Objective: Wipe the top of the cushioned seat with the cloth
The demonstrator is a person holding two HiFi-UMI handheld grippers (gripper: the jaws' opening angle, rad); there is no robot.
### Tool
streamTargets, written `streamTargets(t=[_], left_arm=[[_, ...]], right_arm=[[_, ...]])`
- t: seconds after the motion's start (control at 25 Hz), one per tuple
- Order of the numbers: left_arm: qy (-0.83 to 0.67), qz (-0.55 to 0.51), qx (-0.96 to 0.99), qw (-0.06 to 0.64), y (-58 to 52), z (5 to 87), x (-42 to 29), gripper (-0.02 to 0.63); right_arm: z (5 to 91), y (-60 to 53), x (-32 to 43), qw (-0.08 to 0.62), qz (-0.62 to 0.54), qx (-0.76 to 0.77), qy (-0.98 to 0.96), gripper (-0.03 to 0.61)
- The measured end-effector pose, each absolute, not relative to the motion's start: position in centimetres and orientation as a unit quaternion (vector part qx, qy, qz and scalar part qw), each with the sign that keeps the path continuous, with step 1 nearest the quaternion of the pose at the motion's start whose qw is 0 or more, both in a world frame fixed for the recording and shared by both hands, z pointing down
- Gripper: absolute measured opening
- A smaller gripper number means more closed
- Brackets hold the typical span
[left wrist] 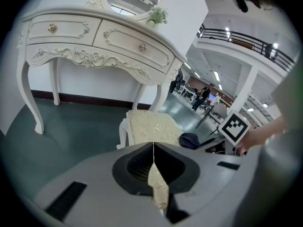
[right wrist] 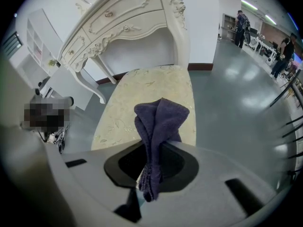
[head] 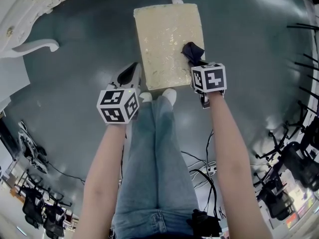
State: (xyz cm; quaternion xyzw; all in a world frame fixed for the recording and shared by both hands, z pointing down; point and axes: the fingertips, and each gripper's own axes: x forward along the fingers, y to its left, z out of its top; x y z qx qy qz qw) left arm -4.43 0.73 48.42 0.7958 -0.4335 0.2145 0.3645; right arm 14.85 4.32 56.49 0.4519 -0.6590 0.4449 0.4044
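The cushioned seat [head: 167, 31] is cream with a faint floral pattern and stands on the grey-green floor just in front of my feet. My right gripper [head: 194, 63] is shut on a dark blue cloth [head: 192, 51], which rests on the seat's right side near its front edge. In the right gripper view the cloth [right wrist: 161, 119] stands bunched up out of the right gripper [right wrist: 156, 148], above the seat [right wrist: 142, 98]. My left gripper [head: 133, 71] hangs beside the seat's near left corner. Its jaws meet in the left gripper [left wrist: 153, 148], which faces the seat [left wrist: 151, 126] and the cloth [left wrist: 189, 139].
A white carved dressing table [left wrist: 94, 41] stands beyond the seat, at the top left of the head view [head: 30, 9]. Black cables [head: 204, 171] lie on the floor behind my legs [head: 159, 148]. Office chairs [head: 294, 163] stand at the right and lower left.
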Motion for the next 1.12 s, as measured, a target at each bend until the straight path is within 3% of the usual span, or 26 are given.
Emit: streamTargets(t=[1.12], left_arm=[[-0.460,0.198,0.781,0.374,1.8,48.8,-8.2,0.005]], right_arm=[[56.2,4.4,6.4,0.385,0.465,0.412,-0.683,0.044]])
